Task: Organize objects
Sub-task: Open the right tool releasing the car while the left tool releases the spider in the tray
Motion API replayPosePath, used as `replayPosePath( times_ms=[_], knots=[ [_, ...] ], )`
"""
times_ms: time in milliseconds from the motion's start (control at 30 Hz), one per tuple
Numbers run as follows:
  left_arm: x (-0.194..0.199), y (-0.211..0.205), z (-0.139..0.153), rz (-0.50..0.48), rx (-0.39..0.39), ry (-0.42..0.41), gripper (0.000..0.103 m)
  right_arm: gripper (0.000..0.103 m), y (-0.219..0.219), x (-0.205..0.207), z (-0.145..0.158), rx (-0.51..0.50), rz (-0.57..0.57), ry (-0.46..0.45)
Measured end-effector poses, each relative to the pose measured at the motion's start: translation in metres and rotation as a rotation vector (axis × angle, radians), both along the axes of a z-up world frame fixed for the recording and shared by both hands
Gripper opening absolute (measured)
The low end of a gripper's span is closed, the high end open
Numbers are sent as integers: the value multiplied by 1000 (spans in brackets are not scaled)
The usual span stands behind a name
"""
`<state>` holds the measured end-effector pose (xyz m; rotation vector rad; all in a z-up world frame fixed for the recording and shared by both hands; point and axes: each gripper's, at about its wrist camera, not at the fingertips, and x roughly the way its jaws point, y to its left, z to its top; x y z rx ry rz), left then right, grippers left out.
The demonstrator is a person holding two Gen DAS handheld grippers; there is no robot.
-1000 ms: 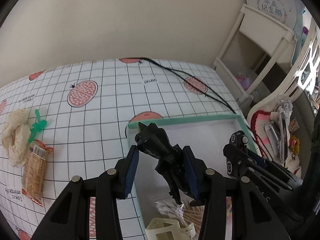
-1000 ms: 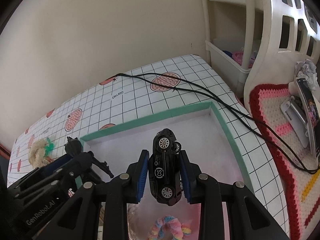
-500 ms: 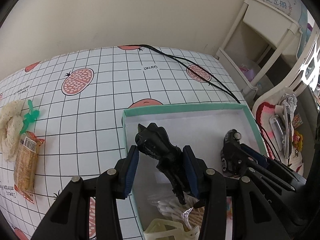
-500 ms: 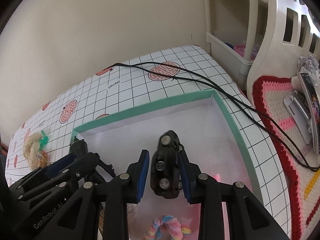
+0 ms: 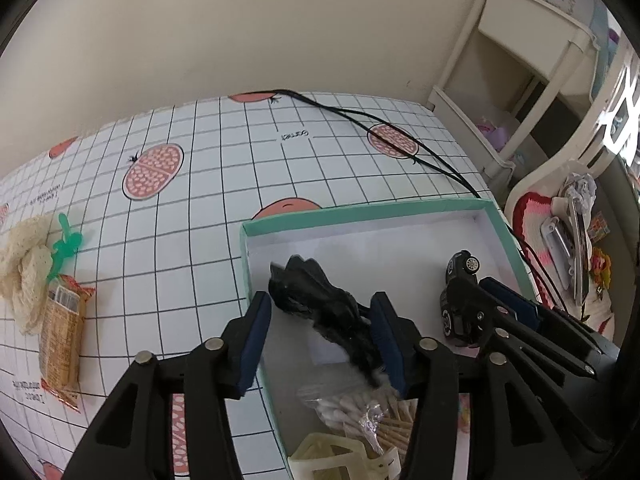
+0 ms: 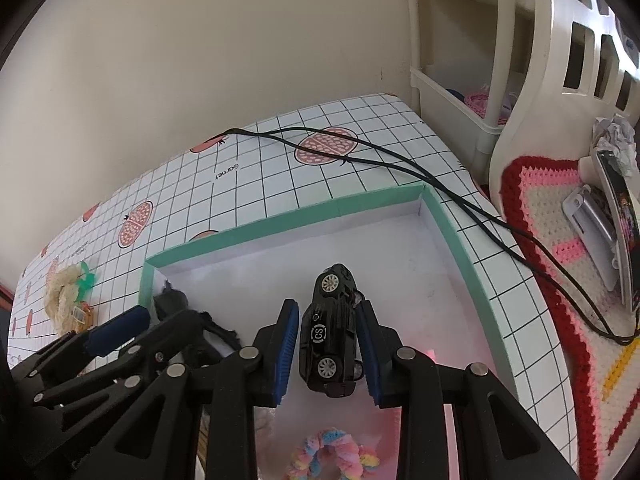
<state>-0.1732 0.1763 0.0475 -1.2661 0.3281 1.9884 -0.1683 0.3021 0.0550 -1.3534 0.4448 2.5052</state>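
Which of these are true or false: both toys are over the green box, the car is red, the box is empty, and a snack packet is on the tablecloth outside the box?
1. Both toys are over the green box: true, the black figure and toy car.
2. The car is red: false, black.
3. The box is empty: false, cotton swabs lie inside.
4. A snack packet lies on the tablecloth outside the box: true.

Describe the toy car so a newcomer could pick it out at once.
Find the shallow mint-green-rimmed cardboard box on the grid-patterned tablecloth. Inside it, the small black toy car lies between the right gripper pads. It alone has silver wheels.
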Motion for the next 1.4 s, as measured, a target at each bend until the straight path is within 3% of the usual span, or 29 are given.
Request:
replayPosePath(
  times_ms=[367,667,800,867,967,1100,1300,1367,1400],
  knots=[
    [-4,-1,23,-6,4,28,58,33,1,1,15,7,-16,22],
    [-17,-13,33,59,-13,73,59,33,-1,2,19,15,-24,17],
    [-21,-17,27,92,-32,63,60,47,-2,2,20,24,-26,18],
    [-23,-20,27,105,-33,63,65,49,-2,2,21,30,-29,21],
    [-25,-23,27,124,-37,68,74,62,-1,2,20,32,-34,19],
    [-29,-27,26,150,-48,70,87,68,-1,2,21,36,-34,22],
    [-33,-31,23,165,-53,70,91,75,0,2,22,36,-41,23],
    [-34,-32,22,167,-57,69,93,84,0,2,21,35,-41,22],
    [-34,-33,22,171,-57,70,99,87,1,1,22,35,-42,23]
  ],
)
